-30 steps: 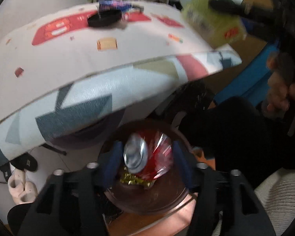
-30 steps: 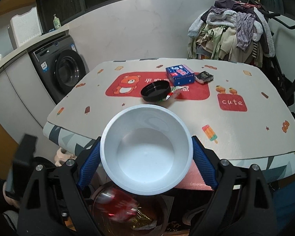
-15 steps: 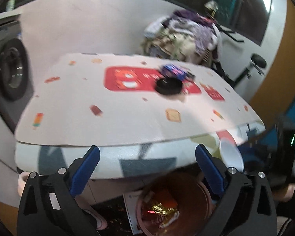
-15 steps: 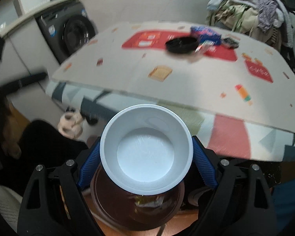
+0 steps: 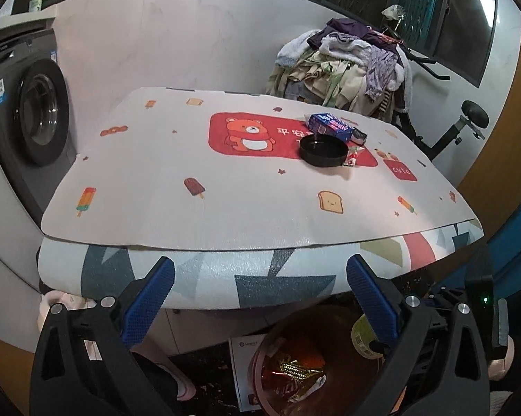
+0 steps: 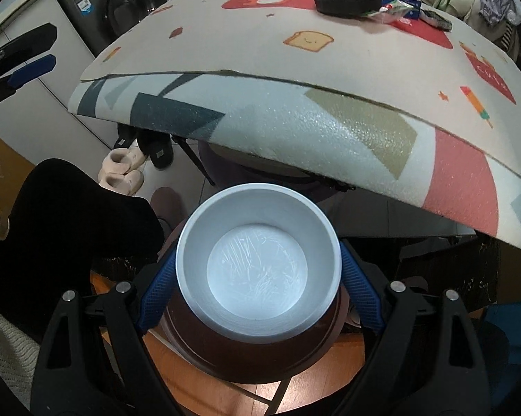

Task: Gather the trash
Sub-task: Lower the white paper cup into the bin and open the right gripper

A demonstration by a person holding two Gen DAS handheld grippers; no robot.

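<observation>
My right gripper (image 6: 258,277) is shut on a white foam bowl (image 6: 258,270) and holds it just above the brown trash bin (image 6: 246,360) on the floor below the table edge. My left gripper (image 5: 260,298) is open and empty, raised in front of the table edge. The bin shows in the left wrist view (image 5: 271,353) with red and gold wrappers (image 5: 295,378) inside. On the table lie a black lid (image 5: 323,150), a blue box (image 5: 330,127) and a small wrapper (image 5: 351,157). The left gripper also shows at the far left of the right wrist view (image 6: 21,59).
The table (image 5: 225,190) carries a patterned mat that hangs over its edge. A washing machine (image 5: 28,111) stands at the left. A pile of clothes (image 5: 347,66) lies behind the table. Slippers (image 6: 121,170) sit on the floor under the table.
My left gripper let the red can go into the bin, opened and rose to face the table. My right gripper carried the white bowl down from above the table to just over the bin.
</observation>
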